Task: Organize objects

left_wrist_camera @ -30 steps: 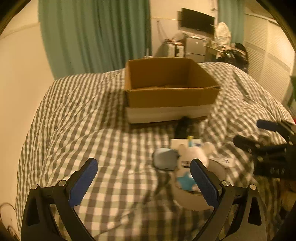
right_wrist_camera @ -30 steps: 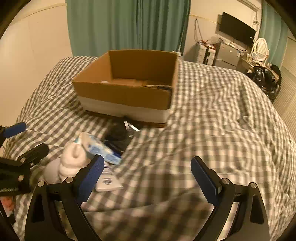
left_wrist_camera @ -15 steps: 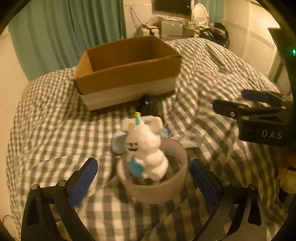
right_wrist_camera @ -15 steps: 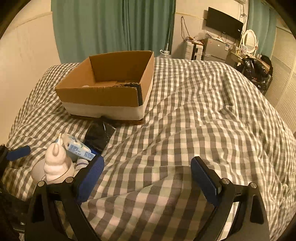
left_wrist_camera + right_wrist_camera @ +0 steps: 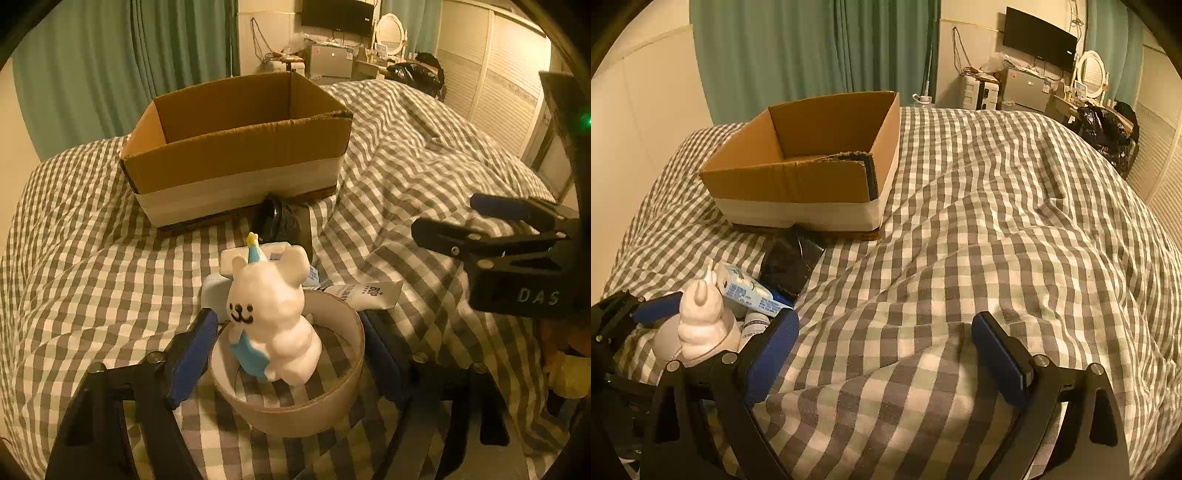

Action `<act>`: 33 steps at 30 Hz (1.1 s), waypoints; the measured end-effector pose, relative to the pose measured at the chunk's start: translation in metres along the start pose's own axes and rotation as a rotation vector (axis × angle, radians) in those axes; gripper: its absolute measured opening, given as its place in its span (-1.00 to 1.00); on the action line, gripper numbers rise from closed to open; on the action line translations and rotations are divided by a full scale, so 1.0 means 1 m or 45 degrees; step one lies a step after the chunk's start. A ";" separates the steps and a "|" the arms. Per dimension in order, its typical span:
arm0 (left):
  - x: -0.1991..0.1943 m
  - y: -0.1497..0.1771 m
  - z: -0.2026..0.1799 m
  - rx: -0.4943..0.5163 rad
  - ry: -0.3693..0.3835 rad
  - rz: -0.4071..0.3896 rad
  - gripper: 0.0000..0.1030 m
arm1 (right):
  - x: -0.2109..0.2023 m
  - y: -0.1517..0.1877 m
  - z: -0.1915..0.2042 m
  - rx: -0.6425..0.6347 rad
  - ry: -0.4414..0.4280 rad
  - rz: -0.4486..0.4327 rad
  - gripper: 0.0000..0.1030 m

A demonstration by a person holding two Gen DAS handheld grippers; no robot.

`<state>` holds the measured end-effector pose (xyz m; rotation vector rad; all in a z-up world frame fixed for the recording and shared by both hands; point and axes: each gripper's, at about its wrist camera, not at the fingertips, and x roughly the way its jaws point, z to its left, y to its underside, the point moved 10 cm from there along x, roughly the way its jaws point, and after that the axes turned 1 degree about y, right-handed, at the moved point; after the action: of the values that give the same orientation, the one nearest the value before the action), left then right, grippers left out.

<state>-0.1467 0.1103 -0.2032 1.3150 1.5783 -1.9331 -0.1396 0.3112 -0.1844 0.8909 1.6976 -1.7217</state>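
My left tongs point(image 5: 286, 354) are closing around a smooth round ring point(image 5: 295, 406) circling a glossy white bear figurine point(image 5: 273, 314) on the rumpled checked bed point(image 5: 92, 277). My right tongs point(image 5: 884, 354) gape empty; the cardboard box point(image 5: 236, 158) sits beyond.

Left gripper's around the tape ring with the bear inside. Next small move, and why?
Probably finish closing, then lift gently. The left gripper jaws are closing on the ring, both pads at its wall; the loose bear inside may stay behind on the bed.

One cardboard box point(image 5: 236, 155), one bear figurine point(image 5: 271, 314), one ring point(image 5: 295, 410), two tubes point(image 5: 750, 291).
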 end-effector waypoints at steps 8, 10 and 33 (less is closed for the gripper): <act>-0.016 -0.009 0.018 -0.057 -0.024 -0.008 -0.03 | -0.009 -0.003 0.003 -0.021 0.019 -0.029 0.85; -0.021 -0.012 0.022 -0.071 -0.028 -0.024 -0.07 | -0.011 -0.003 0.005 -0.032 0.027 -0.032 0.85; -0.036 -0.025 0.075 -0.146 -0.092 -0.107 -0.10 | 0.014 0.002 0.085 -0.231 -0.233 0.089 0.85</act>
<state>-0.1798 0.0409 -0.1615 1.1374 1.7061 -1.8850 -0.1532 0.2268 -0.1978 0.6809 1.6499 -1.5259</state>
